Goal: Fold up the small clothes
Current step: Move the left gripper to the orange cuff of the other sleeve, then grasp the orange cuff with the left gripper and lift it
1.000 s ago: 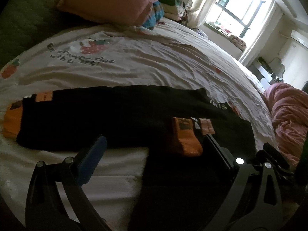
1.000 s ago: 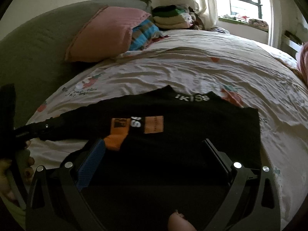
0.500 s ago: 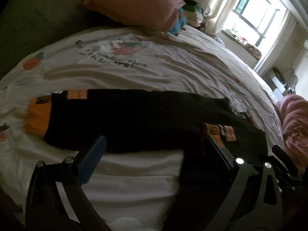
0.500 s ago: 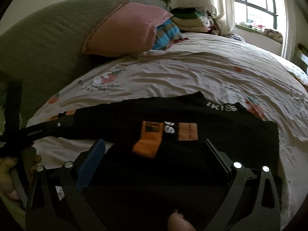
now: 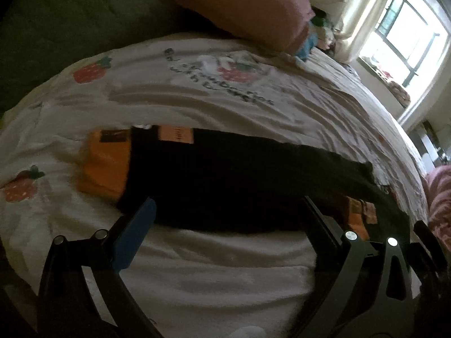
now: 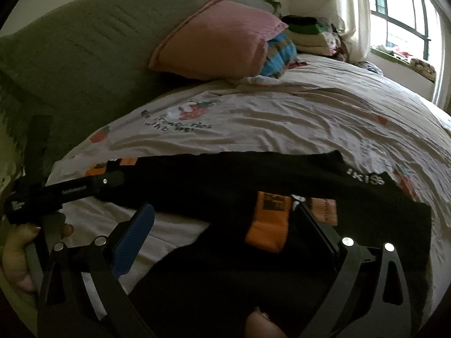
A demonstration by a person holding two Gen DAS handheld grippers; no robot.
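My black top [image 5: 239, 186] lies flat across the bed [image 5: 225, 107], its right sleeve already folded in. I hold the left hand-held gripper [image 5: 228, 211] spread wide and empty, aimed at the unfolded sleeve's orange cuff [image 5: 104, 166] at 10 o'clock. The right hand-held gripper [image 6: 225, 219] hovers, jaws apart too.
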